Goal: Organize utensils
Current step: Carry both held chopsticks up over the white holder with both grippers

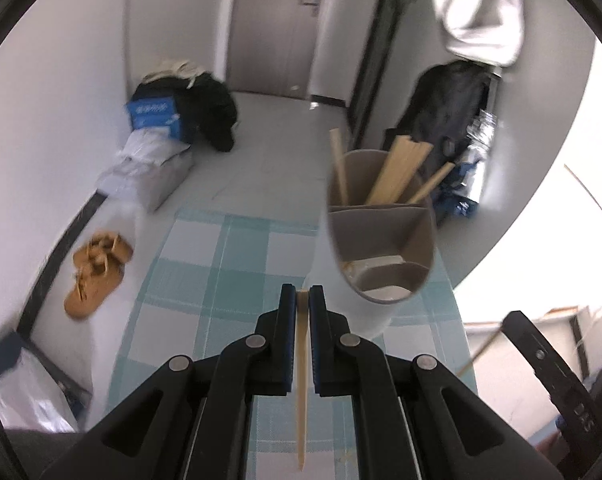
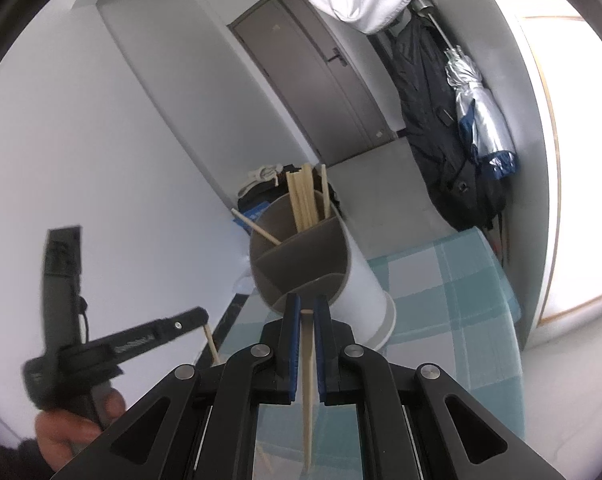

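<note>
We see the left gripper (image 1: 300, 294) with its fingers closed on a chopstick (image 1: 301, 380) above the checked desk (image 1: 205, 280). The right gripper (image 2: 307, 304) likewise has its fingers pinched on another chopstick (image 2: 308, 392). Just ahead of both stands the divided utensil holder (image 1: 381, 236), with several chopsticks (image 1: 397, 172) upright in its far compartment.

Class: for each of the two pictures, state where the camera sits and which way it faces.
Left wrist: on the left gripper, looking forward and down past its clamped chopstick at the divided holder; own fingers show.
Right wrist: on the right gripper, clamping its own chopstick, facing the holder; the hand with the left gripper shows.
Shared: holder, checked tablecloth.
</note>
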The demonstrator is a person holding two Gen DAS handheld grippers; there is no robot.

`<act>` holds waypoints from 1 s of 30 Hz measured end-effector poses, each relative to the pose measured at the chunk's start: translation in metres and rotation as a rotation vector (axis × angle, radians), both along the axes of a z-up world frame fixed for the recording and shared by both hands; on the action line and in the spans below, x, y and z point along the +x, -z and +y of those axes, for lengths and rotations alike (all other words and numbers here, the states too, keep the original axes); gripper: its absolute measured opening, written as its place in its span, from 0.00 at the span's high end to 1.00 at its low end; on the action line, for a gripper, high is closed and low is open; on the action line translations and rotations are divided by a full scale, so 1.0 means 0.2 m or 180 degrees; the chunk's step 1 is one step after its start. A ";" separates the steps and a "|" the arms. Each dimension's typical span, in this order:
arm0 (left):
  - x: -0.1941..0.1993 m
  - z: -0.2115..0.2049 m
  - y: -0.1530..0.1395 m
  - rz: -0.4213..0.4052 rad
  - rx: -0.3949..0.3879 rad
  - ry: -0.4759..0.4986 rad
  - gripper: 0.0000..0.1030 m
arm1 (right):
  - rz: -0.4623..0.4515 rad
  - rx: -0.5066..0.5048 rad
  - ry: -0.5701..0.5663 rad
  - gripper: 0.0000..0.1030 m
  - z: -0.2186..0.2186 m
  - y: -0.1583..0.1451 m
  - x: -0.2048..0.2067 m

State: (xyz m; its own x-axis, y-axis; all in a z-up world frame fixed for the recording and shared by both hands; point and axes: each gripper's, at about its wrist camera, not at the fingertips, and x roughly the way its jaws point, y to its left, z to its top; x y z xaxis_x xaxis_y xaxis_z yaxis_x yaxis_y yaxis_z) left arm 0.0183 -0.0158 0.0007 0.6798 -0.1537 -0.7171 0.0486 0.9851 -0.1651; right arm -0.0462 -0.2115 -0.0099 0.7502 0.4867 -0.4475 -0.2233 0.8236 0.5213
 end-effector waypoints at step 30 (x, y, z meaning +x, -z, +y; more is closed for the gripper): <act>-0.20 -0.01 -0.14 -0.0265 0.0028 0.0448 0.98 | -0.0195 -0.0403 0.0276 0.94 0.13 -0.11 -0.17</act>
